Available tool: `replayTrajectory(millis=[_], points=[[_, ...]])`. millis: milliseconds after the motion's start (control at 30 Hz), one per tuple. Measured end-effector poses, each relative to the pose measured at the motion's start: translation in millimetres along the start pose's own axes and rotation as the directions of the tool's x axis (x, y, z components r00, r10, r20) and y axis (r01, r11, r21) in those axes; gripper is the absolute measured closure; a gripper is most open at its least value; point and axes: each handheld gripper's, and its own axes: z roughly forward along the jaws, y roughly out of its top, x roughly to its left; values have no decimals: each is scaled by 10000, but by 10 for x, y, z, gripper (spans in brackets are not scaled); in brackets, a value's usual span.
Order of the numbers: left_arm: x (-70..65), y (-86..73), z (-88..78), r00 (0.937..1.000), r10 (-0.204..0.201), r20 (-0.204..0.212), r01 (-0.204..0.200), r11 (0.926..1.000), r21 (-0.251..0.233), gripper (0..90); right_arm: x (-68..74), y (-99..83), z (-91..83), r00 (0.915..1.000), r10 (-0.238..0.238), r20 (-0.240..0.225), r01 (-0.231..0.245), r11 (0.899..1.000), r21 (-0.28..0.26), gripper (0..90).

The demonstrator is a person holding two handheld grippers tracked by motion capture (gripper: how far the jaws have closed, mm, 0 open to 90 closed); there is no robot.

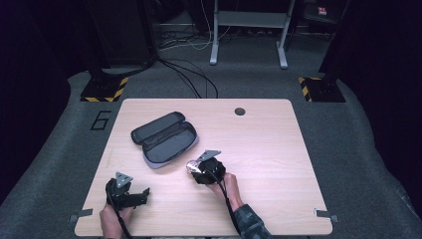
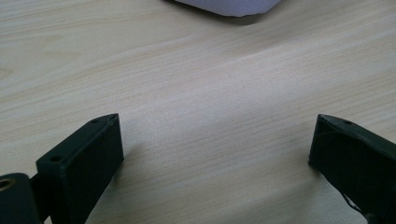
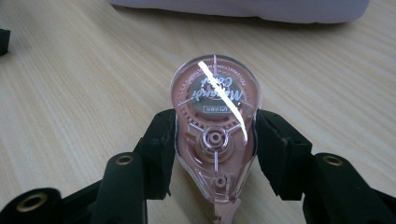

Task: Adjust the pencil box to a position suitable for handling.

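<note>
Right hand-held gripper: clenched on the correction tape dispenser, one black pad pressed to each flat side of its clear pink shell; seen in the high view just right of desk centre, at the front half, with the person's right hand behind it and a dark patterned sleeve at the bottom edge.

Correction tape dispenser: held between the pads, low over the wood; round end with the printed wheel away from the camera, narrow end back between the pads; white glare stripe across the clear cover; in the high view a small shiny spot at the tip of the right hand-held gripper, near the front edge of the pencil case.

Left hand-held gripper: released, pads well apart with bare wood between; in the high view at the front left of the desk, gripped by the person's left hand; grey three-cornered plate on top.

Pencil case: open, lying flat left of desk centre, dark lining up, grey outer fabric at the front rim; apart from both hand-held grippers; pale edge at the top of both gripper views.

Desk: light wood grain, dark round hole near the far edge.

Surroundings: grey carpet, cables, yellow-black striped feet beyond the desk.
</note>
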Motion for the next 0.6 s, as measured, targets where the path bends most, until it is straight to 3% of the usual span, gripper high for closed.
replayTrajectory(millis=[367, 567, 600], points=[[0, 0, 0, 10000, -3, 4, 3, 10000, 1, 27, -69, -68, -305, 9989, 424, 222, -415, 9983, -421, 496], [-3, 0, 4, 10000, -65, -4, 65, 10000, -50, 27, -113, -126, -450, 9990, 384, 225, -370, 9975, -594, 496], [-5, -1, 5, 10000, -85, -8, 84, 9999, -63, 27, -136, -142, -482, 9995, 178, 249, -163, 9982, -583, 495]])
